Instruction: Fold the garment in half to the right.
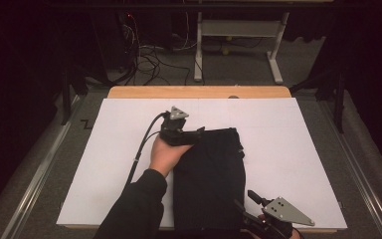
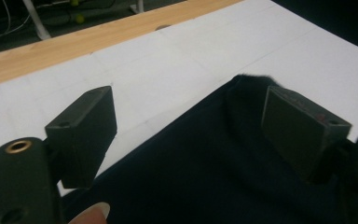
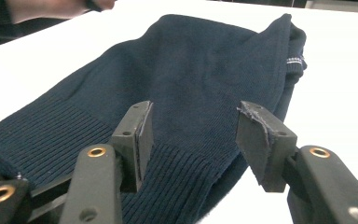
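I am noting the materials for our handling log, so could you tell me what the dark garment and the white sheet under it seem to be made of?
The navy garment looks like soft, matte knitted fabric, probably wool or cotton: fine knit rows and a ribbed hem show. The white sheet looks like smooth, matte paper or thin board, with faint seams; which one, I cannot tell.

Wooden table (image 1: 199, 92); white sheet (image 1: 288, 159) covering it, folded dark navy sweater (image 1: 209, 174) lying on the sheet
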`<state>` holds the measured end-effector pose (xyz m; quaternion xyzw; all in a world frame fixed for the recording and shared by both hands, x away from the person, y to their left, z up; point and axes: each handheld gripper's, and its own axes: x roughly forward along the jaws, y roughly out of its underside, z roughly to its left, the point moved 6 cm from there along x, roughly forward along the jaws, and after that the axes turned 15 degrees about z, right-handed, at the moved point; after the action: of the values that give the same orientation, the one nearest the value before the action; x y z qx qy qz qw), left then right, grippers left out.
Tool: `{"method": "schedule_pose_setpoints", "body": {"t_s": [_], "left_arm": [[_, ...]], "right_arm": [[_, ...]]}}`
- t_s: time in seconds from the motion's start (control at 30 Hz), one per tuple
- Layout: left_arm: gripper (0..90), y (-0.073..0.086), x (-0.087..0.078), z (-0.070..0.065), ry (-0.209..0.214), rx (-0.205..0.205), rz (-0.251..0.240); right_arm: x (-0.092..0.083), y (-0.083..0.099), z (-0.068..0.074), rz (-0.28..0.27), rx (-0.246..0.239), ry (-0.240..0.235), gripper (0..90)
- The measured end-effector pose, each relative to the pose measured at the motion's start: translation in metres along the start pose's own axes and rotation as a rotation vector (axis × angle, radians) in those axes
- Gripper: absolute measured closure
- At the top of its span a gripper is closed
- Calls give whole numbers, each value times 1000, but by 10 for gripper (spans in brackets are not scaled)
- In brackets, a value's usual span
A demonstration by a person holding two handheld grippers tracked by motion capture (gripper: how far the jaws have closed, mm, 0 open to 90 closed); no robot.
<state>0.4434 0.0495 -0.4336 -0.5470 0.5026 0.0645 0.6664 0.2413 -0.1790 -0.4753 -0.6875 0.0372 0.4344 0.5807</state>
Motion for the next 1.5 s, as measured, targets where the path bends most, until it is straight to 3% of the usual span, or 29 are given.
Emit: {"method": "schedule_pose_setpoints", "body": {"t_s": [0.4, 0.73, 0.9, 1.07, 1.23, 1.4, 1.5], "left_arm": [[122, 77, -24, 32, 16, -40, -7], [111, 132, -48, 43, 71, -60, -24], [108, 154, -58, 50, 60, -68, -35], [107, 167, -68, 51, 38, -45, -38], [92, 180, -73, 51, 49, -44, -40], [81, 182, -76, 49, 34, -32, -48], [74, 182, -75, 50, 30, -22, -50]], "right_arm": [[7, 0, -10, 10, 9, 26, 467], [12, 0, -9, 20, -4, 34, 468], [12, 1, -9, 24, -2, 37, 468], [13, 2, -10, 26, -3, 44, 468], [13, 1, -16, 20, 9, 55, 463], [17, -2, -32, 12, 23, 74, 434], [22, -6, -46, 8, 26, 80, 349]]}}
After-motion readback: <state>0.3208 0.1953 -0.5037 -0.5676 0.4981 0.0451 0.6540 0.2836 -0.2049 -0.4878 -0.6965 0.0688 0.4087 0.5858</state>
